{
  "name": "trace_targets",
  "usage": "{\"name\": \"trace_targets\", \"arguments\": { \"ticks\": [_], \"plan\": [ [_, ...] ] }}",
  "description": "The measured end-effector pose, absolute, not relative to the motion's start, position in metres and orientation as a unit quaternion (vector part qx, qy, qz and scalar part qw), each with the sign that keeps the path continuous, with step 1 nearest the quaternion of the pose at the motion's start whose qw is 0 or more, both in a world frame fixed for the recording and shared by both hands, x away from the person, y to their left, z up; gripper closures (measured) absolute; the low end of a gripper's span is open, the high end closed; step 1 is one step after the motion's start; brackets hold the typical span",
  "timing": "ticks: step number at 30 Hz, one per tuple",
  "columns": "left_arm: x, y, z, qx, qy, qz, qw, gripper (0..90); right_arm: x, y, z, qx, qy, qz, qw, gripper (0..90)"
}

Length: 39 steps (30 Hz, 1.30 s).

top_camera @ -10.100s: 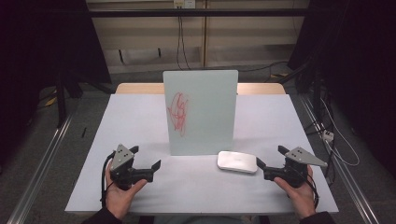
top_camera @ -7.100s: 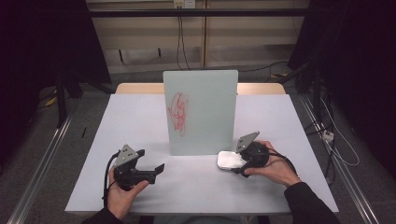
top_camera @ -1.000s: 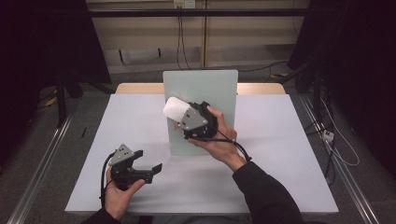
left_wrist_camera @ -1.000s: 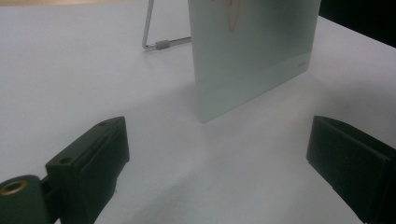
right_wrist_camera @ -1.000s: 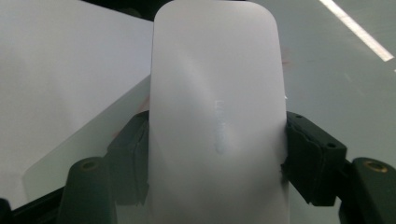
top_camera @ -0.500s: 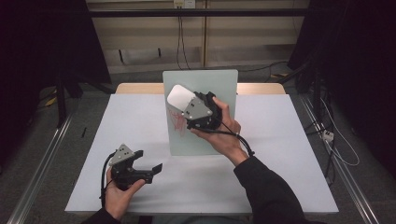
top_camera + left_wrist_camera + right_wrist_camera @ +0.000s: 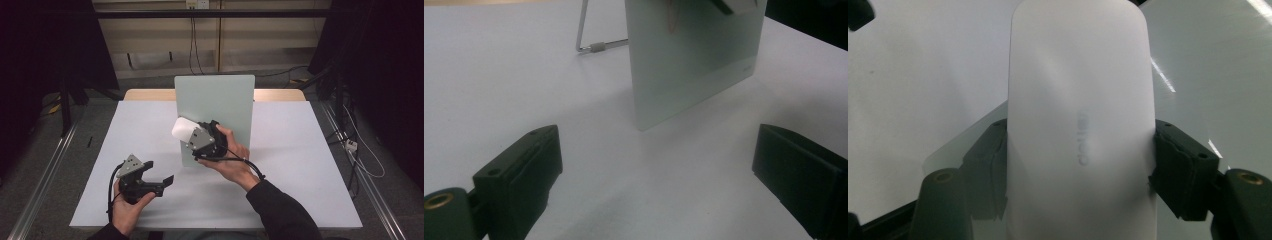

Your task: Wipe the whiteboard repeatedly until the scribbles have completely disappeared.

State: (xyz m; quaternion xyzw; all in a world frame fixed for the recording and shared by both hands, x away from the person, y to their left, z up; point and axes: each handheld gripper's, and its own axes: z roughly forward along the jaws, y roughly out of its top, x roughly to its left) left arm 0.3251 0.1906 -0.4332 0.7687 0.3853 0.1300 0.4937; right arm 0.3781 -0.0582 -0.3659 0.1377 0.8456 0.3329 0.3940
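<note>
The right tool (image 7: 192, 136) is clamped on a white eraser (image 7: 183, 129), one black jaw on each long side, and presses it against the lower left part of the standing board (image 7: 215, 107) on the table (image 7: 300, 150). The eraser looks light, hard and smooth, with rounded edges, so it could slip. The long flat sides are the best place to grab it, the way it is held now. The board looks thin and stands on a wire leg, so a hard push could tip it. The left tool (image 7: 150, 180) rests low on the table with its jaws apart and nothing between them. A moment ago the eraser was higher up on the board. Long before that it lay flat on the table, and red marks were on the board; from above, those marks are gone now.
</note>
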Motion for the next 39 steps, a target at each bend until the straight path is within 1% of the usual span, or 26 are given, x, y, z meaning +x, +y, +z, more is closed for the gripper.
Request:
{"name": "trace_targets", "arguments": {
  "ticks": [9,13,16,19,20,21,28,31,34,39],
  "plan": [
    [0.325,0.191,-0.433,0.769,0.385,0.130,0.493,5.6,0.393,-0.075,-0.321,0.187,0.807,0.347,0.439,31.6],
    [0.325,0.191,-0.433,0.769,0.384,0.130,0.493,5.6,0.398,-0.084,-0.308,0.213,0.786,0.354,0.459,31.6],
    [0.325,0.191,-0.433,0.769,0.385,0.130,0.493,5.6,0.398,-0.084,-0.311,0.208,0.789,0.351,0.459,31.6],
    [0.325,0.190,-0.433,0.769,0.385,0.130,0.494,5.6,0.393,-0.077,-0.323,0.196,0.803,0.343,0.446,31.6],
    [0.325,0.190,-0.433,0.769,0.385,0.130,0.494,5.6,0.389,-0.073,-0.332,0.186,0.811,0.338,0.439,31.6],
    [0.325,0.190,-0.433,0.769,0.385,0.131,0.493,5.6,0.389,-0.073,-0.332,0.186,0.811,0.338,0.439,31.6],
    [0.325,0.190,-0.433,0.768,0.386,0.129,0.495,5.6,0.377,-0.056,-0.365,0.161,0.840,0.325,0.404,31.6],
    [0.325,0.190,-0.433,0.768,0.385,0.129,0.495,5.6,0.374,-0.049,-0.373,0.149,0.850,0.317,0.394,31.6],
    [0.325,0.190,-0.433,0.768,0.385,0.129,0.495,5.6,0.376,-0.048,-0.370,0.151,0.849,0.322,0.392,31.6],
    [0.325,0.191,-0.433,0.769,0.385,0.129,0.495,5.6,0.382,-0.053,-0.354,0.164,0.834,0.332,0.409,31.6]
  ]
}}
